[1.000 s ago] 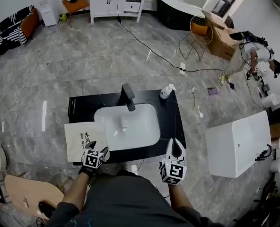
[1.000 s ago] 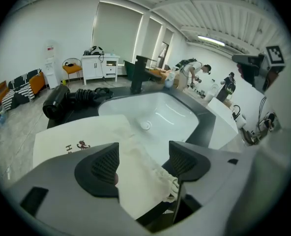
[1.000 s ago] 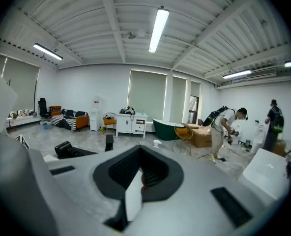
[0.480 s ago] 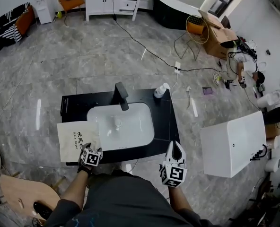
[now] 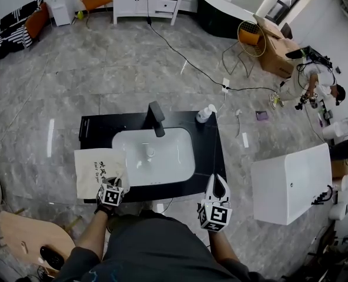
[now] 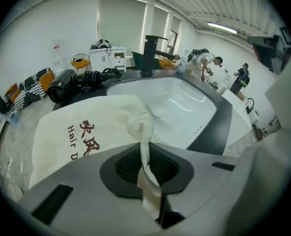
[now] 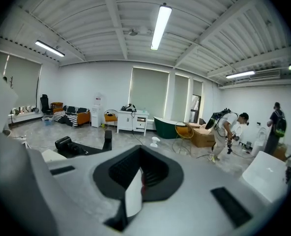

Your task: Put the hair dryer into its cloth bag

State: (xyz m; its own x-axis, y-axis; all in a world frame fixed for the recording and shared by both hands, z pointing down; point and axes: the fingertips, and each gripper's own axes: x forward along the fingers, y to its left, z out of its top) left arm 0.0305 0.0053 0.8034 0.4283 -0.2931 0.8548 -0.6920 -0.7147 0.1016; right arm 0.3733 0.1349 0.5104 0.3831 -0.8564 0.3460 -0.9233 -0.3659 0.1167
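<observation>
While I am working the left gripper (image 5: 116,181): its jaws are closing and pinching a twisted ridge of soft fabric.
Cloth bag (image 6: 81,127): cream, matte and flat, with red and black print; it is lying on the black desk (image 5: 206,151), left of the glossy white sink (image 5: 180,163).
Hair dryer (image 6: 69,82): black with a rounded barrel, it is resting on the desk beyond the bag.
Right gripper (image 5: 217,180): jaws together and empty; it is hovering at the desk's near right corner.
Since a second ago: the left gripper is sitting lower and its jaws, wide then, are nipping in; the right gripper is staying put.

A black surface (image 5: 207,157) with a white sink (image 5: 156,157) is carrying a cream cloth bag (image 5: 94,172), a black hair dryer (image 6: 62,85), a tap (image 5: 156,118) and a small bottle (image 5: 204,114).
</observation>
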